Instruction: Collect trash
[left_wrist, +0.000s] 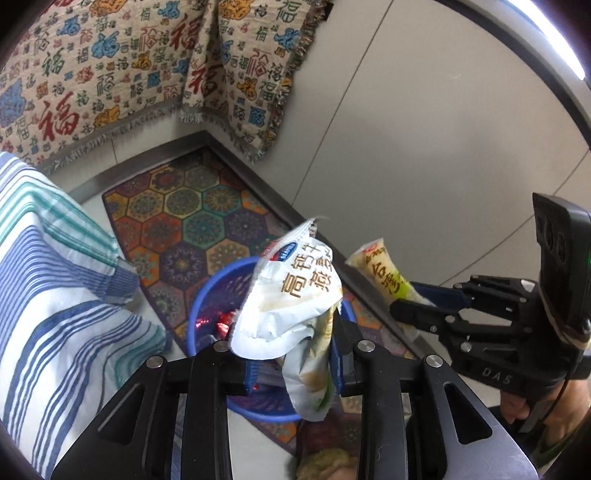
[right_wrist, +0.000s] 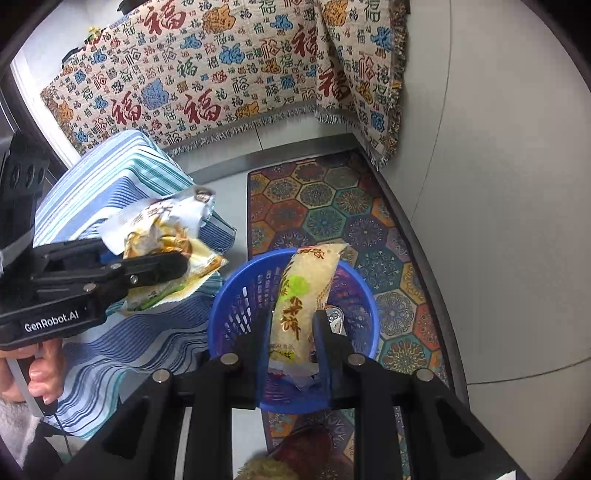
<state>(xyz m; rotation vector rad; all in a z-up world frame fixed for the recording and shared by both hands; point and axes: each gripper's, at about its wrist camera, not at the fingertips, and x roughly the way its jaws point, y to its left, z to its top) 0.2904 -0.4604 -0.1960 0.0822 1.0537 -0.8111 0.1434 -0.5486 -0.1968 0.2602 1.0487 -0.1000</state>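
Basically both wrappers held over the bin.
Right hand-held gripper (right_wrist: 291, 332) clamped on long wrapper (right_wrist: 304, 295), long axis pointing away, basket (right_wrist: 236, 291) directly below; left hand-held gripper (left_wrist: 291, 354) clamps crumpled bag (left_wrist: 291, 295), nearer the basket's rim.

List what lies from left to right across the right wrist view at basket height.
Left gripper with crumpled wrapper → blue basket → long wrapper in right gripper → patterned rug → wall.

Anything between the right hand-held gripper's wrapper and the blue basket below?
Nothing: in the right wrist view the yellow wrapper hangs directly over the open blue basket.
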